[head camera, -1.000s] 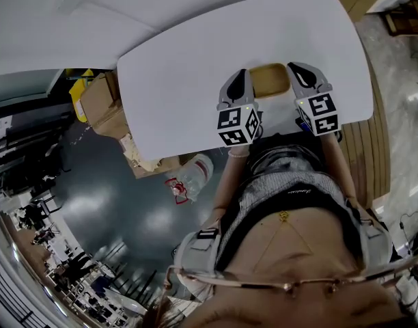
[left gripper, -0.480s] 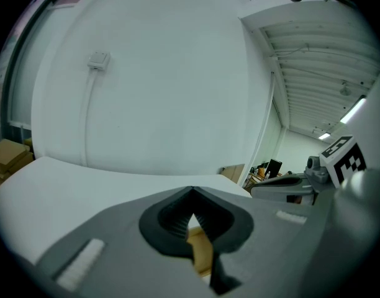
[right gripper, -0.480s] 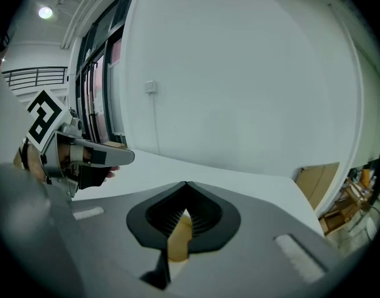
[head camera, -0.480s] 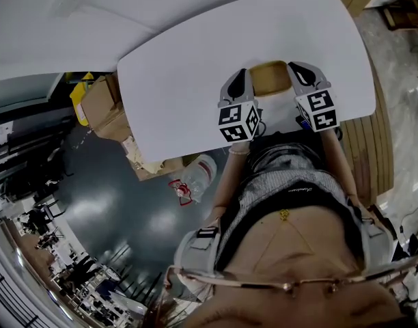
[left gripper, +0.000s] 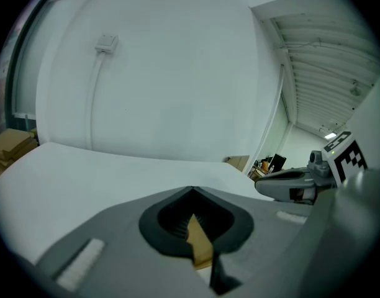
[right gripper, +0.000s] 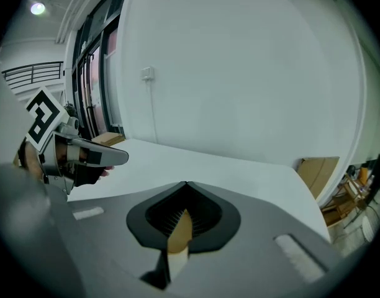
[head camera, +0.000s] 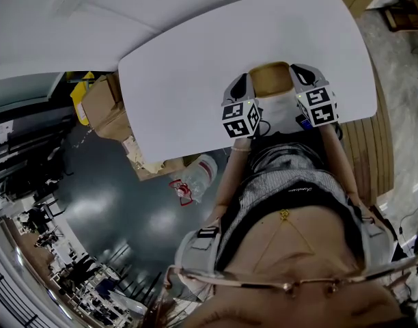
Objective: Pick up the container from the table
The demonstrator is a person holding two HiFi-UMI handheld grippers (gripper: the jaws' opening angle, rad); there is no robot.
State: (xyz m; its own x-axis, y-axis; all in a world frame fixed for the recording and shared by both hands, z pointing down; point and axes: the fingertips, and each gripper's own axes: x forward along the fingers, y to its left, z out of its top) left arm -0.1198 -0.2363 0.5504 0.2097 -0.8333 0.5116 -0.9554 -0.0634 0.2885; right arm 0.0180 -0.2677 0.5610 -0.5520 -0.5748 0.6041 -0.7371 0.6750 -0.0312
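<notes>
A tan, shallow container with a white outer wall sits between my two grippers at the near edge of the white table. My left gripper is shut on its left rim and my right gripper is shut on its right rim. In the left gripper view, the jaws pinch a tan strip of the container. In the right gripper view, the jaws pinch a tan and white strip of the container. Each view shows the other gripper off to one side.
Cardboard boxes and a clear plastic bottle lie on the dark floor left of the table. A wooden panel stands to the right. A white wall with a cable duct rises beyond the table's far edge.
Both grippers have risen slightly toward the head camera with the container between them, and its white outer wall now shows below the tan inside.
</notes>
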